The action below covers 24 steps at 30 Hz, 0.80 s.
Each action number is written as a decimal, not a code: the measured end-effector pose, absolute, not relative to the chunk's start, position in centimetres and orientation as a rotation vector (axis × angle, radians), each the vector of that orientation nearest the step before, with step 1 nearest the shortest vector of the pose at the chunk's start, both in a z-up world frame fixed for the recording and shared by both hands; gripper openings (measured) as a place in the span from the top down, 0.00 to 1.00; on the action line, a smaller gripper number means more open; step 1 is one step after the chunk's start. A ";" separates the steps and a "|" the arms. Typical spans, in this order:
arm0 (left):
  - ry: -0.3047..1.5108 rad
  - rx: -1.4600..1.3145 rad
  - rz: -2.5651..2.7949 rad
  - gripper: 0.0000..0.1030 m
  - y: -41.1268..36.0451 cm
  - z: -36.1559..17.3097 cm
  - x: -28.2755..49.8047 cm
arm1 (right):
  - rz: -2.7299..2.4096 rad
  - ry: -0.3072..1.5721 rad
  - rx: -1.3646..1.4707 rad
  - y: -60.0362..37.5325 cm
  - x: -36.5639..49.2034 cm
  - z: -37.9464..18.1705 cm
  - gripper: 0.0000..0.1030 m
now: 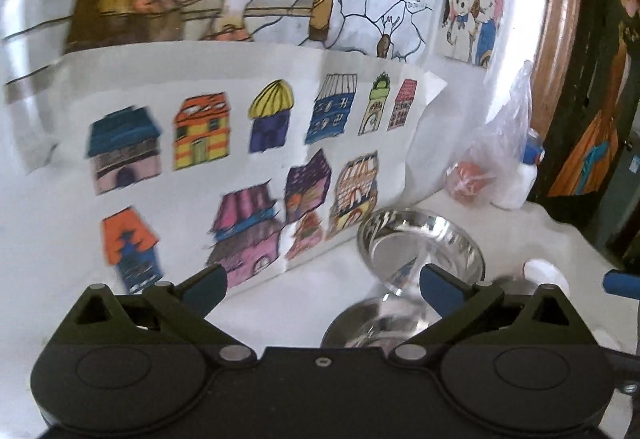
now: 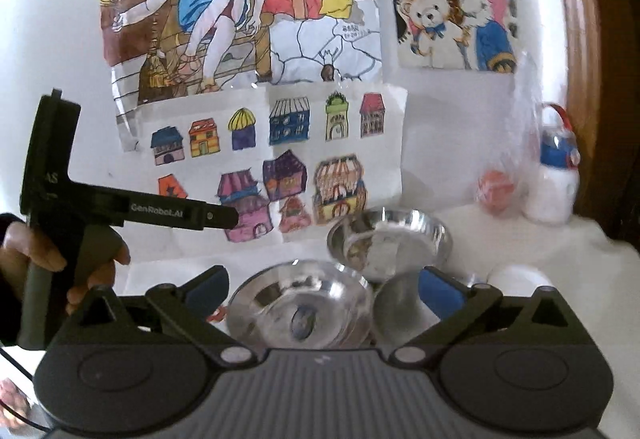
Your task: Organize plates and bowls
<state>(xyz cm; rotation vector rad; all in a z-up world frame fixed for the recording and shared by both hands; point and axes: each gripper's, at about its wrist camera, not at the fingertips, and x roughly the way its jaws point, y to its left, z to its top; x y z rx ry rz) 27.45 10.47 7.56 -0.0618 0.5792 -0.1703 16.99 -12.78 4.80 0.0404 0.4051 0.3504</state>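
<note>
Several shiny steel bowls stand on the white table by the wall. In the left wrist view, one steel bowl (image 1: 420, 243) stands beyond my right finger and a second steel dish (image 1: 372, 323) lies lower, partly under the gripper body. My left gripper (image 1: 322, 285) is open with nothing between its blue pads. In the right wrist view, a near steel bowl (image 2: 300, 303) lies just past my open, empty right gripper (image 2: 324, 287), and a farther steel bowl (image 2: 388, 239) stands behind it. A small white bowl (image 2: 516, 279) sits to the right. A hand holds the left gripper (image 2: 228, 217) at the left.
Coloured drawings (image 2: 280, 159) cover the wall behind the bowls. A clear plastic bag with a red thing (image 2: 496, 191) and a white bottle with a blue cap (image 2: 556, 179) stand at the back right by a wooden frame (image 2: 580, 79). A blue tip of the right gripper (image 1: 620, 281) shows at the right edge.
</note>
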 end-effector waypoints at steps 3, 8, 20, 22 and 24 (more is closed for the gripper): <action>0.557 -0.031 -0.177 0.01 11.0 6.5 25.9 | 0.277 0.419 0.088 -12.4 15.0 3.0 0.00; 0.548 0.028 -0.212 0.01 11.1 4.0 24.7 | 0.150 0.474 0.216 -12.4 13.8 -0.2 0.00; 0.606 0.029 -0.239 0.01 11.4 -0.4 26.8 | 0.047 0.575 0.264 -11.7 16.6 -2.8 0.00; 0.610 0.021 -0.235 0.01 11.4 -0.7 27.3 | 0.035 0.582 0.263 -11.5 17.3 -2.9 0.00; 0.615 0.013 -0.232 0.01 11.4 -0.9 27.7 | 0.028 0.587 0.262 -11.2 18.0 -3.1 0.00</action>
